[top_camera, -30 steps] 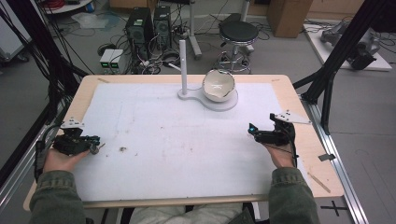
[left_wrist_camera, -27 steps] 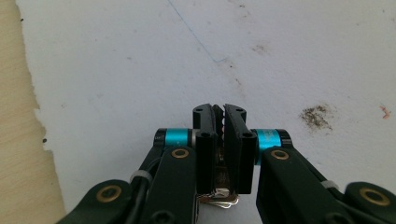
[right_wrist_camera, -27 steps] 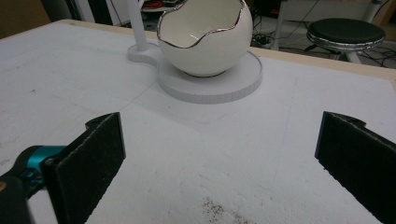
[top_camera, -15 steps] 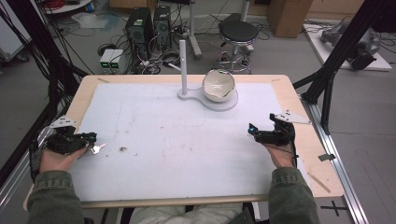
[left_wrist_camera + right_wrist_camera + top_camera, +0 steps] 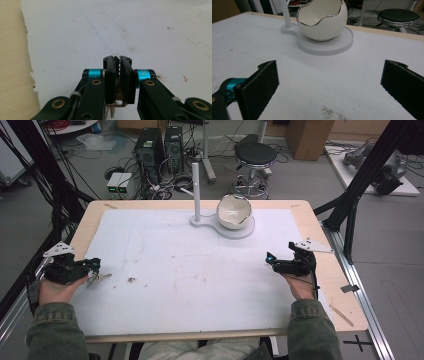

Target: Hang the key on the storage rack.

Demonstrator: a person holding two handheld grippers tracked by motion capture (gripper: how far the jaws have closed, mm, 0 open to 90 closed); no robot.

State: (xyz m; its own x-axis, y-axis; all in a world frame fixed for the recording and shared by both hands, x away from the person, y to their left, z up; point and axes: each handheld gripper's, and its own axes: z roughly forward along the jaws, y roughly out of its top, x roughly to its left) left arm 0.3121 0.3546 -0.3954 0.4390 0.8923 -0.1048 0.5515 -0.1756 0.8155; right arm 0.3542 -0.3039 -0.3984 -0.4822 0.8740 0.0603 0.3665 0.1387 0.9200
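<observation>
Resting at the near left edge of the white sheet (image 5: pixel 200 270), left gripper (image 5: pixel 92 270) in the person's left hand (image 5: pixel 56 289), jaws pressed almost together on a small metal piece (image 5: pixel 116 106): thin silvery and brownish parts peeking out below the pads in the left gripper view, too small to name. Also visible in the high view as a small silvery bit at the jaw tips, touching the sheet.

Held at the near right side of the tabletop (image 5: pixel 87 222), right gripper (image 5: pixel 274 261) in the right hand (image 5: pixel 300 285), jaws wide apart with nothing between them, black padded faces flanking bare sheet in the right gripper view. Lying on the sheet between the grippers, nearer the left one, a small dark speck of debris (image 5: pixel 131 280), plus faint smudges and pencil lines.

Standing at the far middle of the tabletop, a white egg-shaped bowl (image 5: pixel 322 18) with a jagged silver rim, upright on the round disc of a white stand (image 5: pixel 329 45). Rising from the smaller end of that stand, just left of the bowl, a thin white post (image 5: pixel 196 190).

Beyond the tabletop, on the floor: computer towers (image 5: pixel 160 147), a black round stool (image 5: pixel 255 155), tangled cables.
</observation>
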